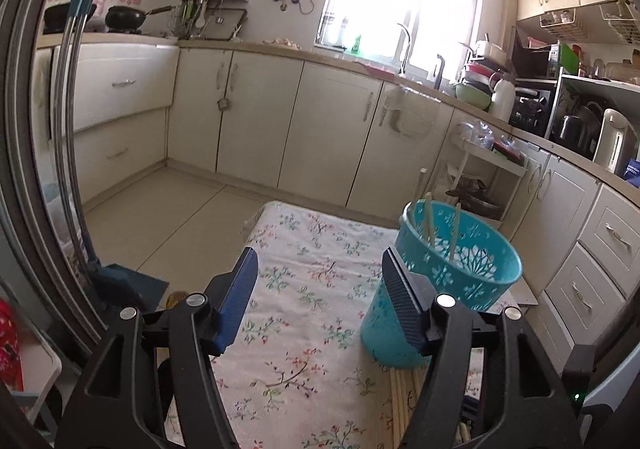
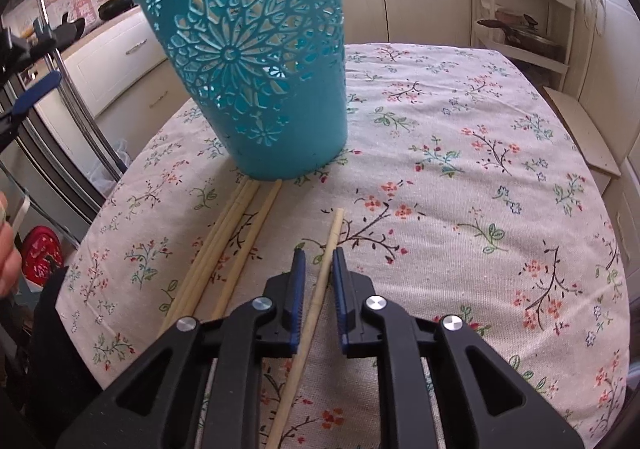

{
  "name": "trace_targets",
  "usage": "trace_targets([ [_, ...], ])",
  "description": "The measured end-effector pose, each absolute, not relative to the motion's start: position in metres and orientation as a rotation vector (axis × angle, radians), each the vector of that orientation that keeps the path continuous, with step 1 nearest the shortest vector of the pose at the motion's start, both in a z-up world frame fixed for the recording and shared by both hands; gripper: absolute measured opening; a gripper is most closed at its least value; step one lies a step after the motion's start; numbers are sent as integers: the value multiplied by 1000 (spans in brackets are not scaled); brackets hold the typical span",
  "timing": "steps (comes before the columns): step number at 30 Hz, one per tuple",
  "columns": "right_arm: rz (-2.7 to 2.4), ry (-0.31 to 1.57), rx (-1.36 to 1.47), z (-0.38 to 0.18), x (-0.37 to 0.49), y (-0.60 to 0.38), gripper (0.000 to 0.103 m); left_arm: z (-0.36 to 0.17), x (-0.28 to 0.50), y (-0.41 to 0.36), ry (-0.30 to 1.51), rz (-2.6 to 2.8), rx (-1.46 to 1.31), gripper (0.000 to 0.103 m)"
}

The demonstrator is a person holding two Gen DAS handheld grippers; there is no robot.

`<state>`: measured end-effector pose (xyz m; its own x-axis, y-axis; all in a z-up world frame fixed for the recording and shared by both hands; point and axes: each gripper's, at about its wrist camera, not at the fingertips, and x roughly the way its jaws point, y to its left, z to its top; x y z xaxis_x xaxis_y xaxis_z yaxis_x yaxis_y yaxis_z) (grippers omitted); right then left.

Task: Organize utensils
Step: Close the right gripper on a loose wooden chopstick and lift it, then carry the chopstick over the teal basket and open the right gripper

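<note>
Picking up the next chopstick cleanly means, I judge, closing on its shaft squarely and lifting it level before tipping it toward the basket. Going left to right: the left gripper (image 1: pixel 318 299) stands well open with nothing between its pads, hovering over the floral tablecloth (image 1: pixel 304 361); the teal basket (image 1: pixel 460 269), holding a few chopsticks upright, sits just past its right finger. A loose bundle of chopsticks (image 2: pixel 224 249) lies on the cloth in front of the basket's base, their far ends touching it. To their right, the right gripper (image 2: pixel 318 287) is nearly closed, straddling a single chopstick (image 2: pixel 320 289) that runs lengthwise between its pads; a sliver of gap shows on each side, so it looks not yet pinched.
</note>
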<state>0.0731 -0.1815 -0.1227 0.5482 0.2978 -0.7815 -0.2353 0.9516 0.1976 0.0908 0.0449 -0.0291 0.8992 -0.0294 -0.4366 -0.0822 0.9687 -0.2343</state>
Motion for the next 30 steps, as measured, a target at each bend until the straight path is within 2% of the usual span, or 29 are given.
trace_targets([
  [3, 358, 967, -6, -121, 76, -176, 10, -47, 89, 47, 508, 20, -261, 62],
  [7, 408, 1027, -4, -121, 78, -184, 10, -61, 92, 44, 557, 4, -245, 64],
  [11, 379, 997, -104, -121, 69, -170, 6, -78, 100, 41, 616, 0, -239, 67],
  [16, 433, 965, 114, -112, 62, -193, 6, -106, 108, 44, 674, 19, -241, 67],
  [24, 524, 721, 353, -21, 66, -224, 6, -121, 116, 50, 719, 29, -276, 69],
  [30, 538, 462, 387, 60, 96, -217, 6, -124, 117, 49, 738, 25, -279, 69],
])
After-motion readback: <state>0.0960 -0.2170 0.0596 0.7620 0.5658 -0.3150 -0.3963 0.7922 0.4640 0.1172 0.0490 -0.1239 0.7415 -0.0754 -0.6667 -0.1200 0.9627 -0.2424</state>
